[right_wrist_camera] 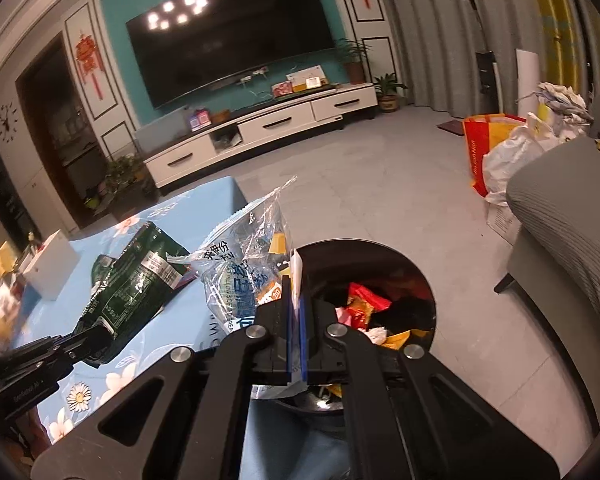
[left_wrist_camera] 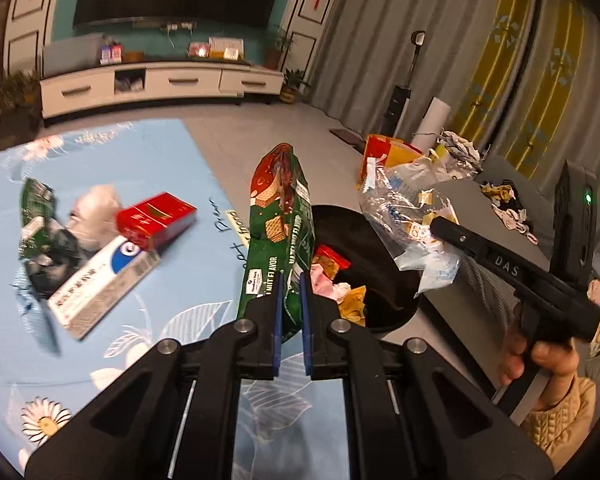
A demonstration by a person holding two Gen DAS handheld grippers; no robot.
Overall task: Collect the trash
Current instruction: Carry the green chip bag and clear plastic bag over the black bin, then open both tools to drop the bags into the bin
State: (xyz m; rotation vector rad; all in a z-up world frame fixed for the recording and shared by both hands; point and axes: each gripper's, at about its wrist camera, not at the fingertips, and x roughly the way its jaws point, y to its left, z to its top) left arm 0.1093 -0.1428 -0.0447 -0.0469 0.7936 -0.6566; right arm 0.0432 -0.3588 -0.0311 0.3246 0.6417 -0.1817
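Trash in transit: we had the left gripper (left_wrist_camera: 290, 280) clamped on a green foil wafer wrapper (left_wrist_camera: 280, 216) and the right gripper (right_wrist_camera: 296, 304) on a clear crinkled plastic bag (right_wrist_camera: 240, 264); next, release over the round black bin (right_wrist_camera: 424, 280).

We are holding our left gripper (left_wrist_camera: 291, 300) angled downward with its blue pads (left_wrist_camera: 278, 312) pinching shut on a wrapper. We are gripping the handle of our right gripper (right_wrist_camera: 296, 320) in a bare hand (left_wrist_camera: 540, 356), its jaws also clamping shut, tilted downward.
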